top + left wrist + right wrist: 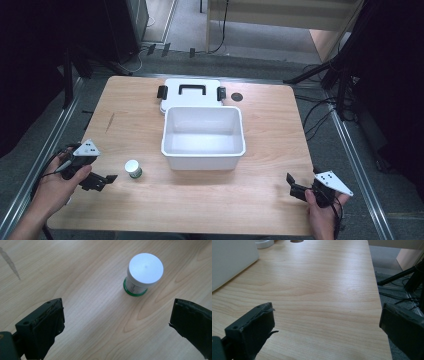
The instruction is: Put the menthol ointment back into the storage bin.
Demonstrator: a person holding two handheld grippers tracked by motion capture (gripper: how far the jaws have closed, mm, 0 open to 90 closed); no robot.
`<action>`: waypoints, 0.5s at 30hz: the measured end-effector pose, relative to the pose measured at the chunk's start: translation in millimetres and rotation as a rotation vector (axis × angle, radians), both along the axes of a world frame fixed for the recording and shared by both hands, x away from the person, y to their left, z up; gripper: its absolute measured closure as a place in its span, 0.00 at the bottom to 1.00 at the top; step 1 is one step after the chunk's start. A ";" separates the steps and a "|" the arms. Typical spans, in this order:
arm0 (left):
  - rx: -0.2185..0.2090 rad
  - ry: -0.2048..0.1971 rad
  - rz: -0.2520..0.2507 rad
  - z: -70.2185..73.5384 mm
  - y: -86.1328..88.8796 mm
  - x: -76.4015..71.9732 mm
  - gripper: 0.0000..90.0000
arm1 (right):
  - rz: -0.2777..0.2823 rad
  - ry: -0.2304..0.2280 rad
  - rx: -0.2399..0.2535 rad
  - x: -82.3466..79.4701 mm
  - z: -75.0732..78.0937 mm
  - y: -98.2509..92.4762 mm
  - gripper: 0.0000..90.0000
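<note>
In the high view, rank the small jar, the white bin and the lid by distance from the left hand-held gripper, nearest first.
From the left hand-held gripper:
1. Small jar, just to its right on the near left of the table.
2. White bin, open, at the table's middle.
3. Lid with the black handle, flat behind the bin at the far edge.

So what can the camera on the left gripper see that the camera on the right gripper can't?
The left gripper view looks down on a small white-lidded pot with a green base, standing upright ahead of the open left gripper, and a dark streak in the wood. The right gripper view takes in a side wall of the white tub, the table's far right edge, and cables on the floor beyond it. Both share the wooden table and a pair of black jaws spread wide with nothing between them.
</note>
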State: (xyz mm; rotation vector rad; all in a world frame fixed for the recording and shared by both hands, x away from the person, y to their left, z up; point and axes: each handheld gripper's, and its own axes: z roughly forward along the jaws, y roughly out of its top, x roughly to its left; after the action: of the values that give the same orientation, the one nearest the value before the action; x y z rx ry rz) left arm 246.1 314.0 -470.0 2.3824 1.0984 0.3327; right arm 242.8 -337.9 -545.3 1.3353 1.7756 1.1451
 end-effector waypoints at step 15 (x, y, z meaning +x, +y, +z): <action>0.255 0.123 -0.133 10.7 -48.9 17.8 0.05 | 0.011 0.011 -0.023 0.2 -0.1 2.4 0.00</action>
State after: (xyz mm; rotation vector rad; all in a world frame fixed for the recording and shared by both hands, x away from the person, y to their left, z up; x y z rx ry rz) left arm 263.9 265.1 -459.3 2.7188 0.9942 0.2986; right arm 243.0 -335.5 -545.4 1.3218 1.8010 1.1217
